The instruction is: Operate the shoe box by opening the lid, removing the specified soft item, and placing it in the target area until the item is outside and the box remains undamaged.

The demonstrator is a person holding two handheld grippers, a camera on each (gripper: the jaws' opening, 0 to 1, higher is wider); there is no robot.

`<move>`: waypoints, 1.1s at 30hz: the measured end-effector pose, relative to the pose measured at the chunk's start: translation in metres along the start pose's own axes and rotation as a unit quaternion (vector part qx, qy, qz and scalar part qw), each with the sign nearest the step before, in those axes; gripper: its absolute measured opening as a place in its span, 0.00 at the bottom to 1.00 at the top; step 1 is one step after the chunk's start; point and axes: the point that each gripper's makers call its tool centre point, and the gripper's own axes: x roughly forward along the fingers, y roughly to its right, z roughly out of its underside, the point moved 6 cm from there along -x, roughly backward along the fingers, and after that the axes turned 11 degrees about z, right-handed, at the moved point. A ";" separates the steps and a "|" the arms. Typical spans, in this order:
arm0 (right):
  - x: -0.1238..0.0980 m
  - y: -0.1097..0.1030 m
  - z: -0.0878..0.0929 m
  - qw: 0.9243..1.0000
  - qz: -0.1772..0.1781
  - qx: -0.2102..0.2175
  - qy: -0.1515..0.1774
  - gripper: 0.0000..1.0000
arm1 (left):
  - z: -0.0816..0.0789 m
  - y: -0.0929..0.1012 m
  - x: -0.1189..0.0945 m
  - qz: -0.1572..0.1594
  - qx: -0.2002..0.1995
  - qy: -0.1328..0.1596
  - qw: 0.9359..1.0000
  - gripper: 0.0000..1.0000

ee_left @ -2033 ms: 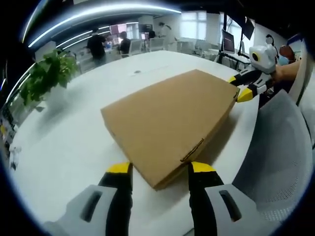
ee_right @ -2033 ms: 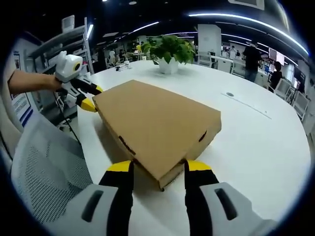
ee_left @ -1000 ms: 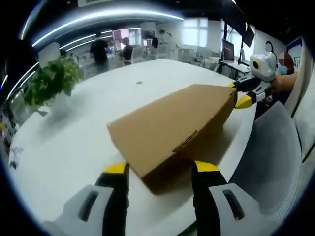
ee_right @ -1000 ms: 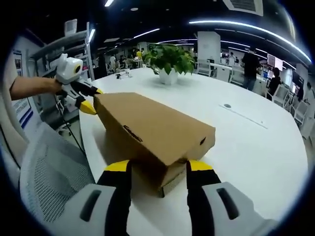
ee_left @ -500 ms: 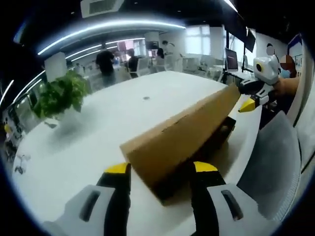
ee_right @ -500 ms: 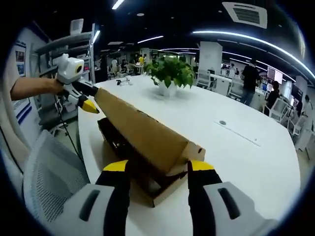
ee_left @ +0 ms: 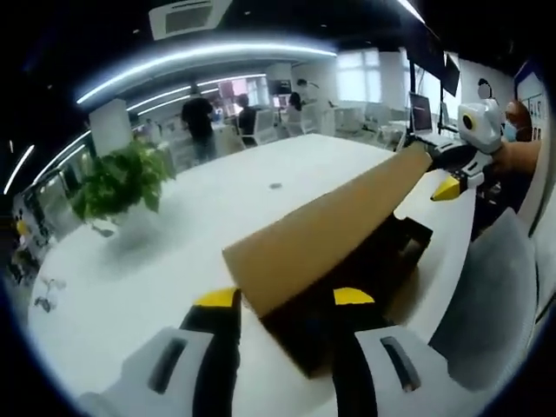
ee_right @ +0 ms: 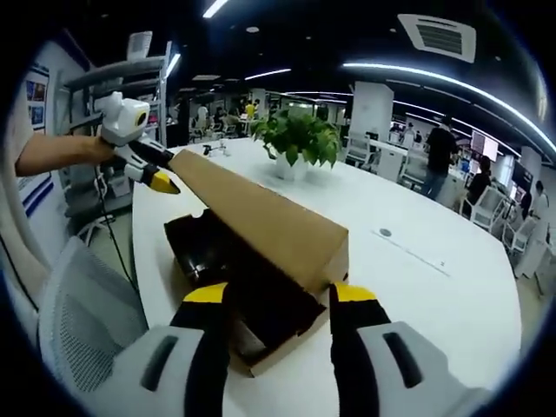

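Bright ceiling strip lights; glare on white table; strong fisheye bending; soft edge blur

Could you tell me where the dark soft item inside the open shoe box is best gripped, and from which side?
Probably from the open front, under the raised lid. The dark item lies low in the box, with the lid slanting over its back, so coming in from above and in front looks clearest. Its exposed upper fold near the left tongs seems easiest to pinch; its exact shape is hard to tell.
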 end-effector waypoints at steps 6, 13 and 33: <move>0.003 0.006 -0.005 1.000 0.003 0.000 0.006 0.40 | -0.008 -0.010 0.001 -0.026 0.000 0.004 1.000 0.26; 0.007 0.013 -0.012 1.000 0.008 -0.002 0.014 0.38 | -0.016 -0.022 0.003 -0.051 -0.004 0.010 0.999 0.15; 0.020 0.033 -0.025 0.999 0.017 -0.007 0.028 0.32 | -0.034 -0.047 0.011 -0.082 -0.015 0.016 0.996 0.02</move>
